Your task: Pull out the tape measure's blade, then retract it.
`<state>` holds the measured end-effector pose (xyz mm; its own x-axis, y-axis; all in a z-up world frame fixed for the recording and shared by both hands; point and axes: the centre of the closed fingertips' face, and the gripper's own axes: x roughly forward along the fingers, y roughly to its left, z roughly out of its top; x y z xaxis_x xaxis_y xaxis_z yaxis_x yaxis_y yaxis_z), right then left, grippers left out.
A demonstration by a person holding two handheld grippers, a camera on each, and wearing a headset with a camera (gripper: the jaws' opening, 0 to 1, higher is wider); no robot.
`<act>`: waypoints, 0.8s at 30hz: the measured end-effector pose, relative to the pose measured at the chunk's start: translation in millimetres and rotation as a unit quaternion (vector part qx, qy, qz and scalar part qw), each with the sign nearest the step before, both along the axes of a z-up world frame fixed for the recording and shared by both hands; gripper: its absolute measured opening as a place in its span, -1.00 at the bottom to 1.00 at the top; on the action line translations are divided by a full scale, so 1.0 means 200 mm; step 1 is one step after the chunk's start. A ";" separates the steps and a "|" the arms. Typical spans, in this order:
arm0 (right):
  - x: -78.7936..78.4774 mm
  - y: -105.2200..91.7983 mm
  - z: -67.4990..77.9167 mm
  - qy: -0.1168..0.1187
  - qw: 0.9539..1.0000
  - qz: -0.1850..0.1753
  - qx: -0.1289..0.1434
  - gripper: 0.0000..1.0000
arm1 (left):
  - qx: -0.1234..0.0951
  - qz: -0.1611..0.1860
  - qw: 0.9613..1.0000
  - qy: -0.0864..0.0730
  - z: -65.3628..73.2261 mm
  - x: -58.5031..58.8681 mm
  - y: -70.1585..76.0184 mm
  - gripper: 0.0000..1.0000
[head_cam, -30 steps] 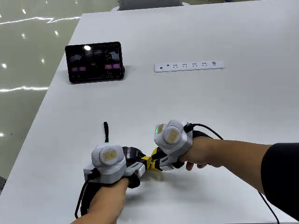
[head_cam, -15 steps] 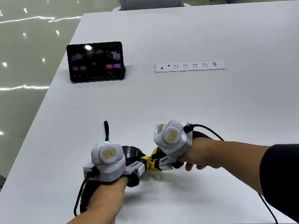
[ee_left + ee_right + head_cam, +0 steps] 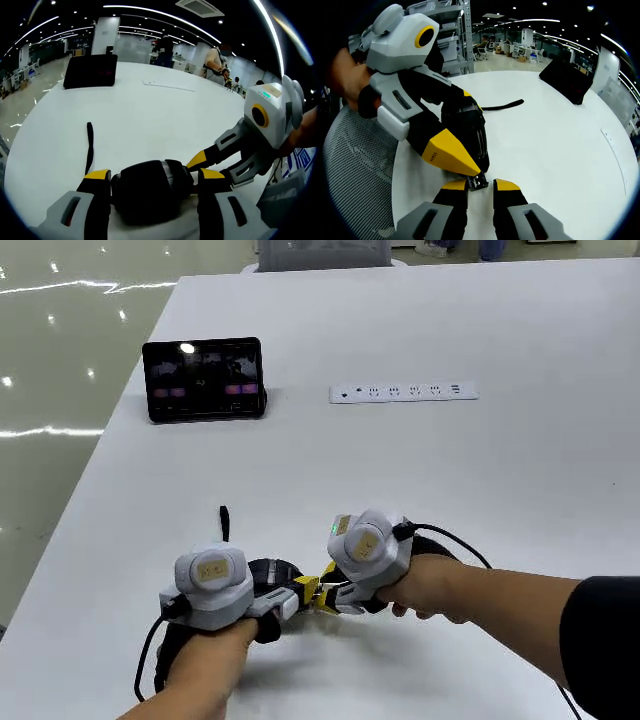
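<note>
In the head view, the tape measure [image 3: 268, 572] sat on the white table [image 3: 450, 490] in the lower middle of the frame, between the two grippers. It was a black, rounded case, and its black strap [image 3: 224, 522] lay flat on the table, running from the case toward the upper left.

The left gripper [image 3: 278, 590] came in from the lower left. In the left gripper view its two yellow-tipped fingers [image 3: 97, 175] stood on either side of the case and pressed against it, so the case was clamped between them at the bottom centre of that frame.

The right gripper [image 3: 322, 592] came in from the lower right, held by a hand [image 3: 425, 585] with a dark sleeve behind it. In the right gripper view its fingers [image 3: 506, 185] were drawn almost together at the bottom of the frame, with the small metal blade hook [image 3: 479, 182] pinched between the yellow tips. The hook sat right at the lower edge of the case, just under the left gripper's nearer yellow fingertip. No length of blade could be made out between hook and case.

Farther up the head view, a dark tablet [image 3: 203, 377] stood propped at the upper left, and a white power strip [image 3: 403, 392] lay flat to its right, both well apart from the grippers.
</note>
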<state>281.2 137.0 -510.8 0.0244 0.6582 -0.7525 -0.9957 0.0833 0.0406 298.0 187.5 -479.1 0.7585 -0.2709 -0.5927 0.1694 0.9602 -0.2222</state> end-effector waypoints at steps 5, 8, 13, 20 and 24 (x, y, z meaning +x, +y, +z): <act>0.03 -0.05 0.07 -0.004 1.000 -0.020 0.016 -0.65 | 0.005 -0.051 0.999 -0.009 0.03 -0.01 -0.05 0.55; 0.05 -0.10 0.11 -0.002 0.999 -0.039 0.025 -0.59 | 0.005 -0.073 0.997 -0.009 0.05 -0.01 -0.06 0.66; 0.07 -0.21 0.17 -0.001 0.997 -0.065 0.037 -0.49 | 0.019 -0.101 0.995 -0.008 0.05 -0.02 -0.05 0.99; 0.07 -0.38 0.24 -0.003 0.994 -0.095 0.054 -0.35 | -0.003 -0.138 0.990 0.008 0.06 -0.10 -0.03 0.99; 0.05 -0.50 0.26 0.001 0.992 -0.117 0.052 -0.27 | -0.007 -0.148 0.989 0.019 0.05 -0.14 0.01 0.99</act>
<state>290.5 36.4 -459.3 0.1842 0.7090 -0.6807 -0.9492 0.3081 0.0641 270.6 190.3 -468.2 0.6224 -0.4862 -0.6134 0.4334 0.8666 -0.2471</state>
